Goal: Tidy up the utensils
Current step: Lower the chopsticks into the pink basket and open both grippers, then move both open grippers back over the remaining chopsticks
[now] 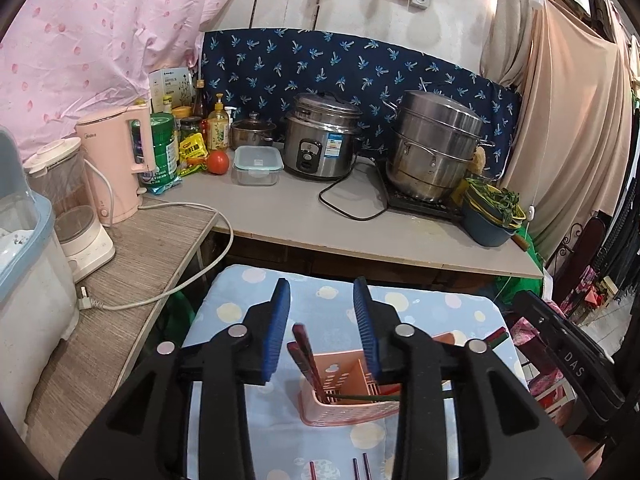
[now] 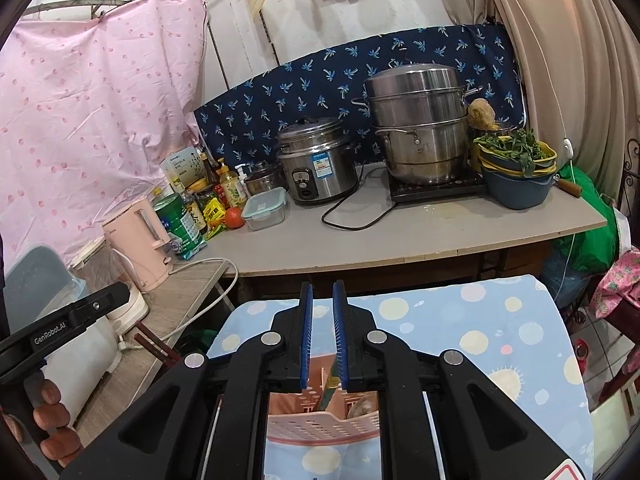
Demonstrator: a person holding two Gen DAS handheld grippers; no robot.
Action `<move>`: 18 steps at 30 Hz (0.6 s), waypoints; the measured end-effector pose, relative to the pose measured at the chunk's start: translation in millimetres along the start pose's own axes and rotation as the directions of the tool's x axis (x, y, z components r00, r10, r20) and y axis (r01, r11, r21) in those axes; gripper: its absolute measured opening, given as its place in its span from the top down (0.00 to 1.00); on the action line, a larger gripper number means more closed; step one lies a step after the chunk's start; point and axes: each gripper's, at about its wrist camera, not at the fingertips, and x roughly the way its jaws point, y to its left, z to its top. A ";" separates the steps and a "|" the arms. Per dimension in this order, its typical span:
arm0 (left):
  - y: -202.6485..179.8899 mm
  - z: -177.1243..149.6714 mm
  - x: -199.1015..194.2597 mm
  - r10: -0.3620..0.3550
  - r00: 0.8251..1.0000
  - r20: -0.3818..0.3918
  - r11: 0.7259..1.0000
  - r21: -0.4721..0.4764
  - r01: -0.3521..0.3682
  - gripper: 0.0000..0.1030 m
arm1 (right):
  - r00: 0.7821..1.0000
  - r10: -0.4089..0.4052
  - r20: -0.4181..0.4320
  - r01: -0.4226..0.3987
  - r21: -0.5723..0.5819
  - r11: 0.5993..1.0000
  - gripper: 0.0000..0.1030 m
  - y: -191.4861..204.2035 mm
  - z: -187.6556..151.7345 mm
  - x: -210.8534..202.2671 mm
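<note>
A pink perforated utensil holder (image 1: 344, 396) stands on the light blue dotted cloth (image 1: 328, 312). Dark red chopsticks (image 1: 306, 354) stick up out of it. My left gripper (image 1: 322, 292) is open and empty above the holder. More chopstick ends (image 1: 360, 468) lie on the cloth at the bottom edge. In the right wrist view the holder (image 2: 320, 424) sits under my right gripper (image 2: 322, 292), whose jaws are narrowly apart around a green-patterned utensil handle (image 2: 330, 380) that leans in the holder. Whether the pads touch it is unclear. The left gripper body shows at the left (image 2: 68, 320).
A grey counter (image 1: 304, 216) behind holds a rice cooker (image 1: 320, 136), a steamer pot (image 1: 434, 144), a blue basin of greens (image 1: 490, 216), a food box (image 1: 256, 164) and bottles. A pink kettle (image 1: 118, 160) and cord sit on the left shelf.
</note>
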 end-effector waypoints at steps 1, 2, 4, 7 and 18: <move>0.1 -0.5 -1.5 0.002 1.000 0.003 1.000 0.001 -0.002 0.68 | 1.000 0.001 0.003 -0.001 -0.001 1.000 0.89 0.3 -0.4 -2.2; 0.7 -1.1 -3.6 0.001 1.000 0.005 1.000 0.001 -0.001 0.67 | 1.000 0.004 0.003 -0.004 0.000 1.000 0.89 0.3 -0.9 -4.3; 1.5 -2.1 -7.2 0.002 1.000 0.008 1.000 0.002 -0.002 0.67 | 1.000 0.008 0.004 -0.008 0.001 1.000 0.89 0.5 -2.7 -9.1; 3.3 -4.4 -11.6 0.005 1.000 0.010 1.000 0.001 -0.005 0.67 | 1.000 0.010 0.001 -0.010 -0.003 1.000 0.88 1.4 -7.4 -16.3; 10.5 -33.9 -27.8 0.013 1.000 -0.028 1.000 0.001 -0.013 0.67 | 0.999 -0.001 -0.040 0.000 -0.012 1.000 0.88 -2.7 -47.0 -46.9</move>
